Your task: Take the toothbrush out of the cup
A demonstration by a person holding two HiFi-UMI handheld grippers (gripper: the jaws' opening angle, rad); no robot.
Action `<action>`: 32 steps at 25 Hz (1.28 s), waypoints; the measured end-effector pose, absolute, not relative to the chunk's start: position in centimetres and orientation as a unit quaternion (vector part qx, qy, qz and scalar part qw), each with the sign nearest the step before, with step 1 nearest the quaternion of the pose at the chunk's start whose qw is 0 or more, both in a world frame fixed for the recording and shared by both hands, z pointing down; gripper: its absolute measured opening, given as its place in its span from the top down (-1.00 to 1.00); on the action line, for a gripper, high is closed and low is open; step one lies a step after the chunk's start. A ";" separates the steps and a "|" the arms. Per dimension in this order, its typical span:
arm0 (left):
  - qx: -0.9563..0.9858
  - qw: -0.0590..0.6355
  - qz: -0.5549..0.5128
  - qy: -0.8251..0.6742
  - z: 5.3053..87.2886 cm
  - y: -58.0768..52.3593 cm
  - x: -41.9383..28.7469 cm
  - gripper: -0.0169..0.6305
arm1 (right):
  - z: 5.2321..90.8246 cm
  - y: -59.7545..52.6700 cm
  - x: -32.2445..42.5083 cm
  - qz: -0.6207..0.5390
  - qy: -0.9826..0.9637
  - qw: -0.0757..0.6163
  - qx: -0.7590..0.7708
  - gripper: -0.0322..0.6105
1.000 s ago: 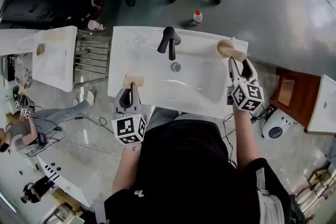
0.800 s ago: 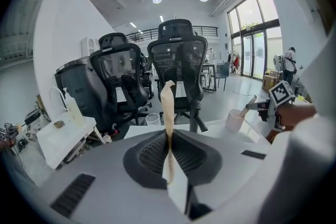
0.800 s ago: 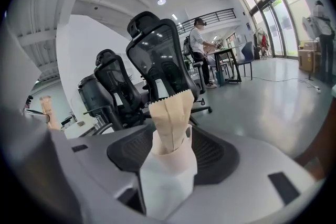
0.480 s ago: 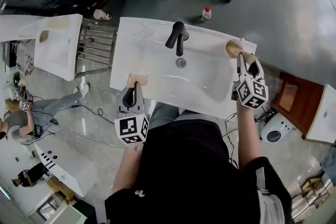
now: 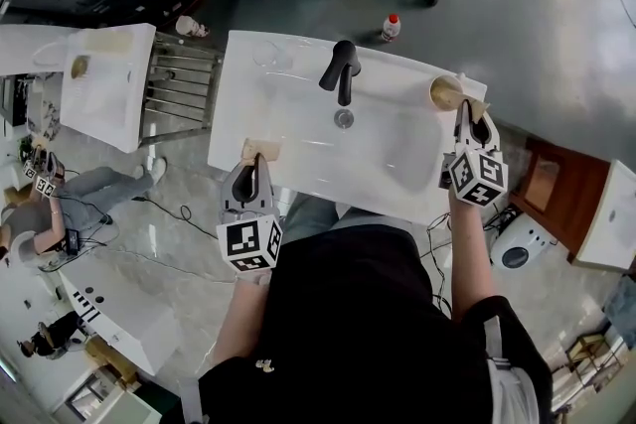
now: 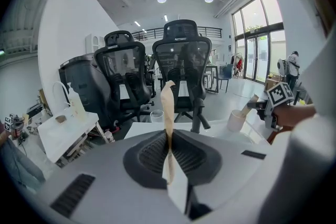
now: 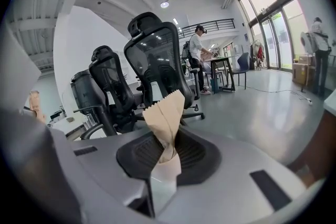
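Right gripper [image 5: 467, 110]: fingers just closed on the paper-wrapped toothbrush [image 7: 166, 113], which stands in the cup [image 5: 442, 92].
Left gripper [image 5: 254, 164]: fingers pinch a paper packet [image 6: 168, 107].

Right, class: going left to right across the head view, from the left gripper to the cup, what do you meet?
In order: left gripper → faucet → bottle → cup.

We see a glossy white sink [image 5: 288, 119] with a matt black tap [image 5: 343, 72]. The toothbrush [image 7: 165, 113] wears creased, matt brown paper.
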State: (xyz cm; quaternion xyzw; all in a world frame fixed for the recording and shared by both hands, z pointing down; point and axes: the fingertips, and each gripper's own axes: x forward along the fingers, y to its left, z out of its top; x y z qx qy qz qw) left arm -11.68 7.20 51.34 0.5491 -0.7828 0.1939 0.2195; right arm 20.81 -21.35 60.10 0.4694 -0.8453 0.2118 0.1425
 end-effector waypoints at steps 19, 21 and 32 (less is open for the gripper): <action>0.604 0.205 0.153 -0.755 50.2 5.9 -16.0 0.84 | 52.9 -19.2 19.9 0.157 -0.831 0.150 0.512 0.70; 0.612 0.202 0.150 -0.750 49.9 5.8 -16.5 0.84 | 51.7 -18.5 19.7 0.151 -0.831 0.145 0.515 0.70; 0.671 0.180 0.128 -0.708 48.5 2.5 -17.8 0.84 | 45.7 -14.7 18.7 0.131 -0.823 0.107 0.542 0.70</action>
